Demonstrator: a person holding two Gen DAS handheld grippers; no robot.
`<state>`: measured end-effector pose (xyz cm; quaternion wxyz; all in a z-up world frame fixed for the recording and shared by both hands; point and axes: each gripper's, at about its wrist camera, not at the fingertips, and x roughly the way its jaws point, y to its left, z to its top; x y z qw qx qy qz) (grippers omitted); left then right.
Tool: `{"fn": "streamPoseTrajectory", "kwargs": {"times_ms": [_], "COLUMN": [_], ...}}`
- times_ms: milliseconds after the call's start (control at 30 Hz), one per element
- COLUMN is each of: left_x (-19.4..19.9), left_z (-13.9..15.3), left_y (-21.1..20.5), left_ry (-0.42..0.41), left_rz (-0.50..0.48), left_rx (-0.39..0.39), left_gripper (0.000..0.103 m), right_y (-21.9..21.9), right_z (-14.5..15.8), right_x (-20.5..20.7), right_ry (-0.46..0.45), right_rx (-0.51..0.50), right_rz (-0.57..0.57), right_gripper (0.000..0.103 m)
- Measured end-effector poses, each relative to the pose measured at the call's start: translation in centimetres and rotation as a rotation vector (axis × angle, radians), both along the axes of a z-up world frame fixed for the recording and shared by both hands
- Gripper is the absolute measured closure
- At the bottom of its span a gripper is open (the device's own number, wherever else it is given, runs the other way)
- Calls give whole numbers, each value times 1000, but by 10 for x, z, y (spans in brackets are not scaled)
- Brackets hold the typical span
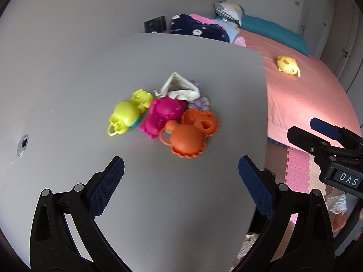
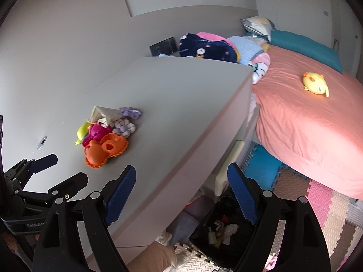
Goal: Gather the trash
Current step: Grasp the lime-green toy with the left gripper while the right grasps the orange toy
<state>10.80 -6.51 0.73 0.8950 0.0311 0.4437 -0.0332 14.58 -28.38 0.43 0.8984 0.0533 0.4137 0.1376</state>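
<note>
A crumpled cream paper scrap [image 1: 179, 87] lies on the grey table [image 1: 68, 90] behind a pile of plastic toys: a yellow one [image 1: 127, 114], a magenta one [image 1: 162, 115] and an orange one [image 1: 188, 136]. It also shows in the right wrist view [image 2: 103, 114]. My left gripper [image 1: 181, 174] is open and empty, held short of the pile. My right gripper [image 2: 181, 195] is open and empty over the table's right edge; it also shows in the left wrist view [image 1: 317, 133]. A black trash bin [image 2: 224, 226] with scraps stands on the floor below.
Two purple fabric flowers [image 2: 127, 119] lie beside the paper. A pink bed [image 2: 306, 117] with a yellow plush [image 2: 315, 86] and folded blankets [image 2: 208, 47] stands right of the table. Foam mats [image 2: 317, 204] cover the floor. A metal grommet [image 1: 22, 145] sits in the tabletop.
</note>
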Motion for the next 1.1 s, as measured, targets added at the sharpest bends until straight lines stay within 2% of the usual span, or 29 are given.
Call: {"fn": "streamPoseTrajectory", "kwargs": {"times_ms": [400, 667, 967, 1100], "left_x": [14, 34, 67, 80], "left_z": [4, -4, -12, -16], "left_y": [55, 82, 94, 96], "left_ry": [-4, 3, -21, -19], "left_rz": [51, 50, 0, -18], "left_rx": [28, 55, 54, 42], "left_gripper": [6, 6, 6, 6], "right_y": [48, 81, 92, 95], "right_z": [-8, -15, -21, -27], "right_x": [8, 12, 25, 33], "right_ry": [30, 49, 114, 148], "right_rx": [32, 29, 170, 210], "right_rz": [78, 125, 35, -1], "right_gripper": [20, 20, 21, 30]}}
